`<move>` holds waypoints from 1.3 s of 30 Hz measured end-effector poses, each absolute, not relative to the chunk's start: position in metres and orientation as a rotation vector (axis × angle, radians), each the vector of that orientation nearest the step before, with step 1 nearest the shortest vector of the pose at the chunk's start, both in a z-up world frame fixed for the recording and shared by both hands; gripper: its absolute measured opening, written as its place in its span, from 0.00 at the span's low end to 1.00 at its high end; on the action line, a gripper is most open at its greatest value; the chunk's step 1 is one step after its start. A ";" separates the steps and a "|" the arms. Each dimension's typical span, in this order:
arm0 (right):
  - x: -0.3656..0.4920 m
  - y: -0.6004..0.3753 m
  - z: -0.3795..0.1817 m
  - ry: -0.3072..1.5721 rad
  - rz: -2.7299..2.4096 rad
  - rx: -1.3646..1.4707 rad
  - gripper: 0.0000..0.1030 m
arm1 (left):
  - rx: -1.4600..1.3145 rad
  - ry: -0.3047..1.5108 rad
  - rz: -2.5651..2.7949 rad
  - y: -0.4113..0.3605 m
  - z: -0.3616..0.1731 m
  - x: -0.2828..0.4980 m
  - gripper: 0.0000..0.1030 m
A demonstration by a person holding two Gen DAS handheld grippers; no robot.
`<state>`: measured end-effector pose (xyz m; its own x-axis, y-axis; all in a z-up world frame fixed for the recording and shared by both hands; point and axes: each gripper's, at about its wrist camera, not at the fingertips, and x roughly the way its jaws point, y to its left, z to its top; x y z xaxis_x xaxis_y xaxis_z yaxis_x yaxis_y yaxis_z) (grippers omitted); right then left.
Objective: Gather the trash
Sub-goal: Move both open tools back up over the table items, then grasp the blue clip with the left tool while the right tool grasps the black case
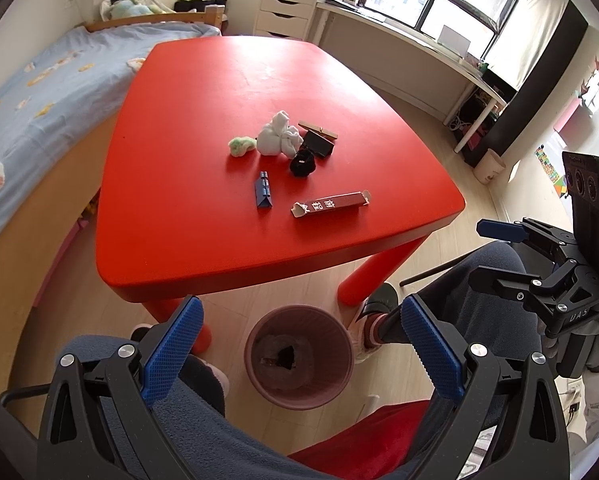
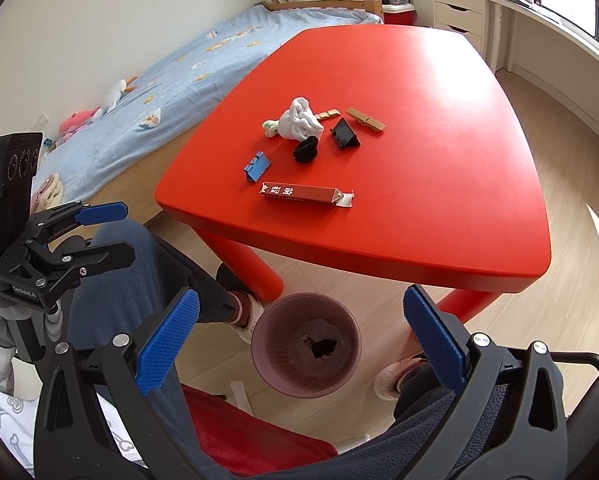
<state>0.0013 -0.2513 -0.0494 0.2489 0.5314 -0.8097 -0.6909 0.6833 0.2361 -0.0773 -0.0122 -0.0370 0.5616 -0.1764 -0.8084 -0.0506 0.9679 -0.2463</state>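
Both grippers, left point(image 1: 301, 344) & right point(image 2: 301, 342), hang spread & empty over the bin point(image 2: 305, 344) btwn the knees, w/ trash point(image 2: 303, 128) clustered mid-table point(image 2: 419, 220), prob. staged for short drops.

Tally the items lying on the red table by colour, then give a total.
White: 1, crumpled cloth
Green-white: 1, wad
Black: 2, ring, wedge box
Blue: 1, small box
Dark red: 1, long carton
Gold/tan: 2, flat box, small strip
Total: 8
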 end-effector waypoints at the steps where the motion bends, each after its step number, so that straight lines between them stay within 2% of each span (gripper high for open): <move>1: 0.003 -0.251 -0.049 1.020 0.838 -0.182 0.97 | -0.251 0.972 -0.073 -0.011 -0.036 -0.076 0.93; 21: 0.082 -0.213 -0.012 0.946 0.833 -0.230 0.97 | -0.206 0.959 -0.061 0.009 -0.022 -0.009 0.93; 39: 0.171 -0.148 -0.069 1.086 0.805 -0.311 0.97 | -0.212 1.104 -0.019 0.017 -0.076 0.060 0.92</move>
